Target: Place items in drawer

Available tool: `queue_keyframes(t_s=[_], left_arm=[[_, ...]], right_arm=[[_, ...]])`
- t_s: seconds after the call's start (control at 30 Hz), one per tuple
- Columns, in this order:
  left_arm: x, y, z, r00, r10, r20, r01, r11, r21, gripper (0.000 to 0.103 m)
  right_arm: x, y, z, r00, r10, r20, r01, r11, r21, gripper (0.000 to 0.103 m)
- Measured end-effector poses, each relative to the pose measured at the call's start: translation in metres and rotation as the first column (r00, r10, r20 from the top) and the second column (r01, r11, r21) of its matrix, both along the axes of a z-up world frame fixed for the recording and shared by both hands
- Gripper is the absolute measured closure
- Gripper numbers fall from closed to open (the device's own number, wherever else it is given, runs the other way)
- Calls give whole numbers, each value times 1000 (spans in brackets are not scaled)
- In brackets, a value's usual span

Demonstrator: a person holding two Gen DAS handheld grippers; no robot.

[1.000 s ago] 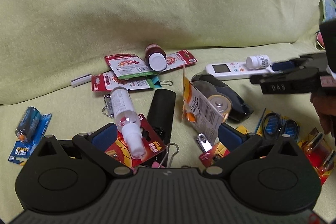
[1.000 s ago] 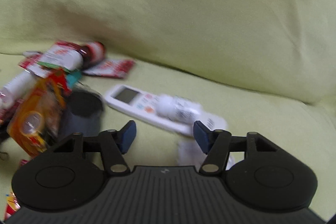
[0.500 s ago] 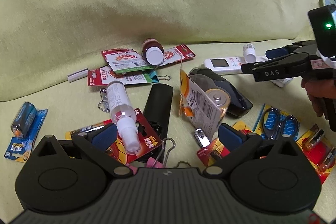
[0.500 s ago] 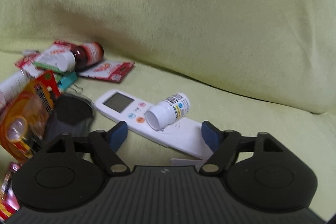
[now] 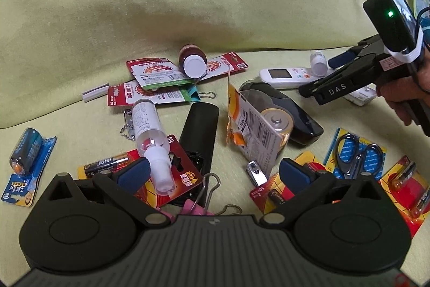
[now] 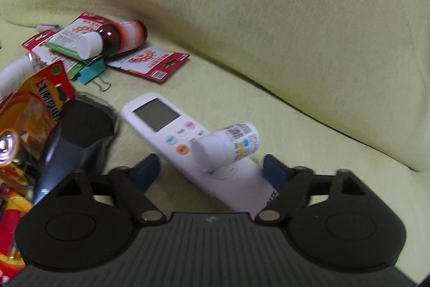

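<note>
Yellow-green sofa cushion (image 5: pixel 80 120) strewn with clutter, and the left gripper (image 5: pixel 212 171) hangs over it with jaws spread wide and empty, a spray bottle (image 5: pixel 150 136) lying between its fingertips. Further back the right gripper (image 6: pixel 209 171) is parted too, holding nothing, straddling a small white pill bottle (image 6: pixel 228 147) that lies on its side atop the white remote (image 6: pixel 172 136).
</note>
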State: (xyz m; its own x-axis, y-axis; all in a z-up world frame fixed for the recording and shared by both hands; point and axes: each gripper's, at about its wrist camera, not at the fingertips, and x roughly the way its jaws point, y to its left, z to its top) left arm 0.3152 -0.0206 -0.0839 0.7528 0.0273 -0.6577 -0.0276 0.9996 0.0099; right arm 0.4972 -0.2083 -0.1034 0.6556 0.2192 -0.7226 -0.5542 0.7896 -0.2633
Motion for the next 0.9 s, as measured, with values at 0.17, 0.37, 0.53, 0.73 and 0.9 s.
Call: queue_keyframes(t_s=[0.17,0.37,0.53,0.73,0.9], left_arm=[[-3,-1,0,1000,-11,0,11,1000,4,1],[-7,-4,1,1000,-27,1,27,1000,4,1],[-5,-1,0,1000,-21,-2,21,1000,-4,1],[-1,-5,-4,1000,-23,-6,23,1000,20,1],[-1,-7,-4,1000,-23,-3,23,1000,20,1]], right_arm=[[-17,11,12,998,30,-58,-31,999,-13,69],[-28,18,1,995,95,27,-89,981,-170,67],[-17,4,-5,983,165,76,-148,970,-195,48],[21,-14,-1,987,157,-38,-158,986,-47,31],[38,-21,2,983,83,-167,-76,996,44,36]])
